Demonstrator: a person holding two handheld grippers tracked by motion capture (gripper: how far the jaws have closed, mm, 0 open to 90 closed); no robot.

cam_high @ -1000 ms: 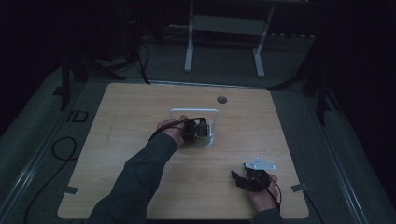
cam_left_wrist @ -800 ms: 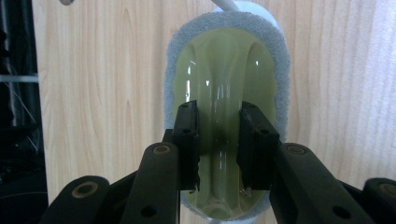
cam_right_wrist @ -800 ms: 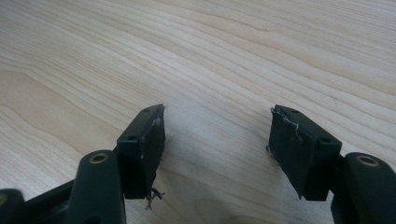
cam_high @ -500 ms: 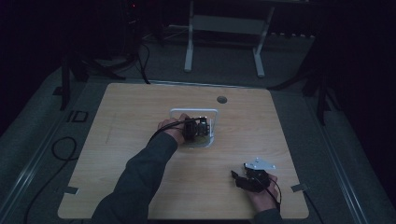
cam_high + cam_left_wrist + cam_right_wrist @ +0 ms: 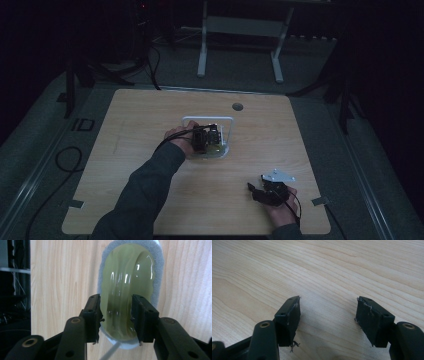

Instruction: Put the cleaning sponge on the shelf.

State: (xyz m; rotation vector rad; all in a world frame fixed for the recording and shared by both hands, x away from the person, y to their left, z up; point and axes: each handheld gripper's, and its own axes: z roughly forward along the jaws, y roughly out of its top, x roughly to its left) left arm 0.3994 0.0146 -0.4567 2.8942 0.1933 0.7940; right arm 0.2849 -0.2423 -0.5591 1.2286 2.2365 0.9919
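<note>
High view: bare counter (image 5: 150, 120) around; left tongs (image 5: 116, 315) just opening, astride yellow-green dish (image 5: 127, 277); right tongs (image 5: 328, 320) spread, empty.

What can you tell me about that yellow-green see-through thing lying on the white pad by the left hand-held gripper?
The yellow-green thing looks like glossy, translucent plastic or glass, oval in outline, with long curved highlights along its length. It lies on a white foam-like pad on the wooden table, the pad showing as a rim around it. The left hand-held gripper straddles its near end, jaws just opened; whether the pads touch it is unclear.
</note>
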